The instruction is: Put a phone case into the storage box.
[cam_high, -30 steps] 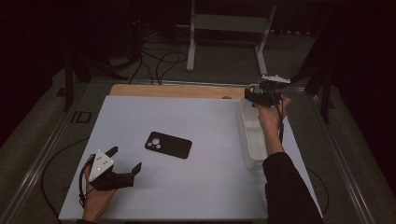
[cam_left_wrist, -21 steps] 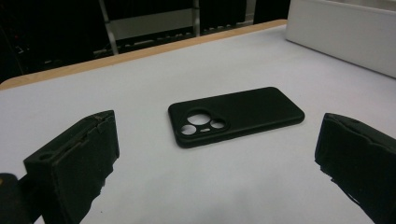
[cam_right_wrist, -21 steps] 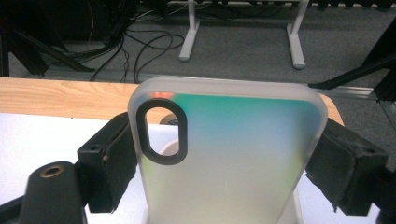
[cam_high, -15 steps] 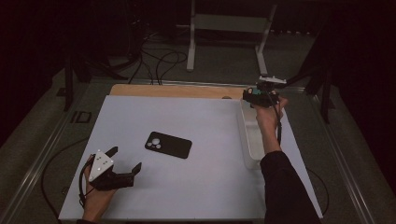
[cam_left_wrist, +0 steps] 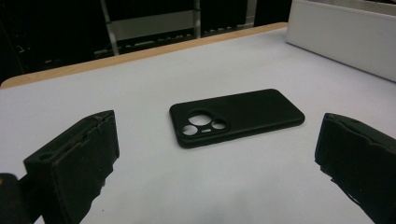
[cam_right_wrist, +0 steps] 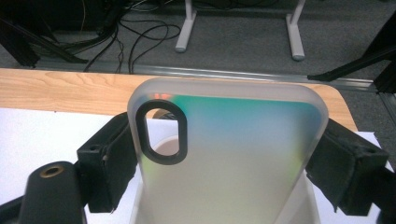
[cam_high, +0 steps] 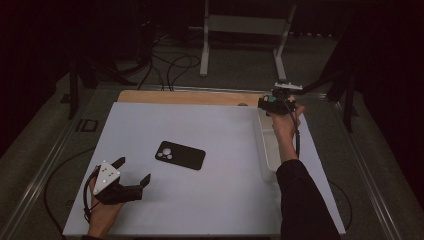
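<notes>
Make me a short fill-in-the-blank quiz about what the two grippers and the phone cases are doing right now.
1. The right gripper is shut on a translucent phone case above the white ____.
2. The black phone case lies flat on the white ____.
3. The left gripper has its jaws ____, apart from the black phone case.
4. The black phone case's camera cutout has ____ round holes.

Missing words: bin; mat; open; three

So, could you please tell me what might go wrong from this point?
The right gripper pinches the translucent phone case only by its side edges, above the far end of the white bin; a soft case could bow and slip out. The left gripper rests open near the black phone case; a careless approach could push it across the table.
</notes>
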A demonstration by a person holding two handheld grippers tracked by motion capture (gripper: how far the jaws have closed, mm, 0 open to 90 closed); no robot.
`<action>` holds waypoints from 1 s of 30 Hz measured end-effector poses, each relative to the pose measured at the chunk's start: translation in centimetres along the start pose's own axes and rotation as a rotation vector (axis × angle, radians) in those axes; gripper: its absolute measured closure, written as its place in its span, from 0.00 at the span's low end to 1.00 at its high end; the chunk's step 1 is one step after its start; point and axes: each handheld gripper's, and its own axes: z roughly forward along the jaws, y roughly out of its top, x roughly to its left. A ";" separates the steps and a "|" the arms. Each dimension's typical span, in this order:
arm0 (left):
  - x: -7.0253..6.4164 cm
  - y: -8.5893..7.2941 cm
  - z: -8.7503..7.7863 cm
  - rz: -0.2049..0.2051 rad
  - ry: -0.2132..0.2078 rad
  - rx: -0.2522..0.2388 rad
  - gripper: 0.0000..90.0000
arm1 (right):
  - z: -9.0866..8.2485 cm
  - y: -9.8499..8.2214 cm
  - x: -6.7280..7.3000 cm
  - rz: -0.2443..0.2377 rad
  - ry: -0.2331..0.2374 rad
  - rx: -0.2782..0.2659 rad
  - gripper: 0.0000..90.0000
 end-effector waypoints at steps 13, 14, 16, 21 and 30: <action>0.0 -0.1 0.0 0.000 -0.002 0.002 0.00 | 0.8 -0.4 -0.1 -0.018 -0.005 0.037 0.18; 0.0 -0.1 0.0 -0.001 -0.002 0.001 0.00 | 0.8 -0.4 0.0 -0.025 -0.010 0.040 0.18; 0.0 -0.1 0.0 -0.001 -0.002 0.001 0.00 | 0.9 -0.4 -0.1 -0.021 -0.011 0.044 0.18; 0.0 -0.1 0.0 -0.002 0.000 0.002 0.00 | 1.1 -0.7 -0.1 -0.018 -0.015 0.050 0.18; 0.0 -0.1 -0.1 -0.001 0.000 0.001 0.00 | 1.2 -0.6 -0.2 -0.019 -0.001 0.054 0.17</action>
